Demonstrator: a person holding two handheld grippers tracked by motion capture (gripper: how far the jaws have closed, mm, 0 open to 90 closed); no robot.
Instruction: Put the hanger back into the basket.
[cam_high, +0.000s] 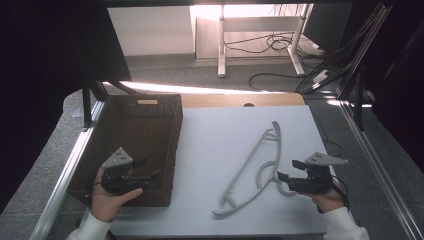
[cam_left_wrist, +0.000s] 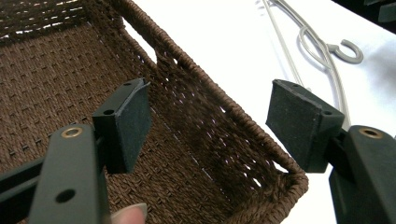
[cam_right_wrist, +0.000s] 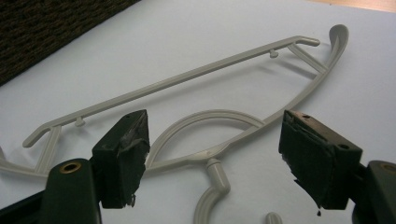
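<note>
A: Any writing showing?

B: None I can read; the pale tag on the basket is glaring blank.

A: The tools?

B: The left gripper is hovering spread over the basket's corner. The right gripper is gaping beside the grey hanger lying on the white table, its hook cut off below.

The hanger, pale grey plastic, lay flat on the white worktop, right of centre, its long bar running diagonally from the near edge towards the far right. Its hook pointed at the right edge. The woven brown basket, rectangular and open-topped, stood along the left edge.
</note>
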